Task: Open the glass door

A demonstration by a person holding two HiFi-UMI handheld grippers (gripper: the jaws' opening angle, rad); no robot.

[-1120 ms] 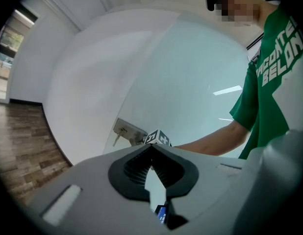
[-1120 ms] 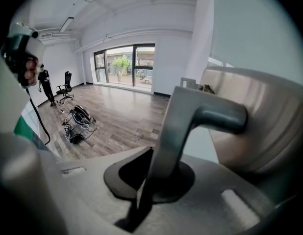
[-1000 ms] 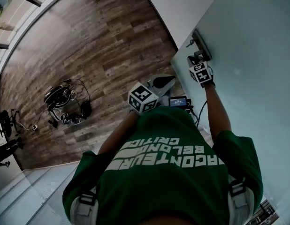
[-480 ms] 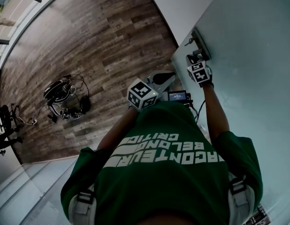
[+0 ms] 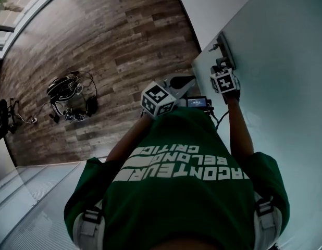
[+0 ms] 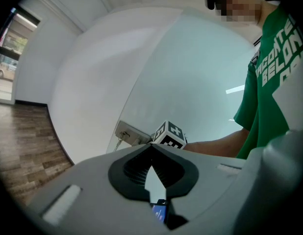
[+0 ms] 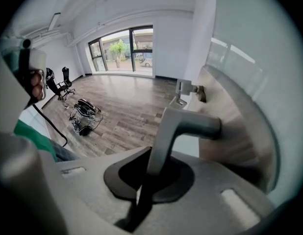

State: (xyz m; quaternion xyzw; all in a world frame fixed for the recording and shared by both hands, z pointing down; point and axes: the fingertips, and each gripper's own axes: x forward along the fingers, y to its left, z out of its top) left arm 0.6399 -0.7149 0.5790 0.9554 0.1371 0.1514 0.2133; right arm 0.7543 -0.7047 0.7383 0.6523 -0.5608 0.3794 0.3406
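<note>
Watching the head view, I find the right tool (image 5: 222, 65) up against the glass door (image 5: 278, 40), at the metal lock plate (image 5: 224, 45) close to the door's free edge. From the right gripper view, the door handle (image 7: 190, 124) is a grey lever. Its free end bends down and passes straight between the jaws, which are clenched on it, pads pressing both sides. Whether the door stands ajar I cannot tell from here. The left tool (image 6: 151, 148) is held roughly level in front of the person's green shirt (image 5: 187, 191), well apart from the door. Its jaws are closed tip to tip with nothing between them. Its own view looks toward the lock plate, with the right tool's marker cube just past the tips. A small screen (image 5: 197, 102) sits between the two forearms. On the wooden floor (image 5: 124, 30), toward its left side, lies a tangle of cables (image 5: 70, 95). Office chairs (image 7: 63, 84) stand near the large window (image 7: 124, 50) at the far wall.
</note>
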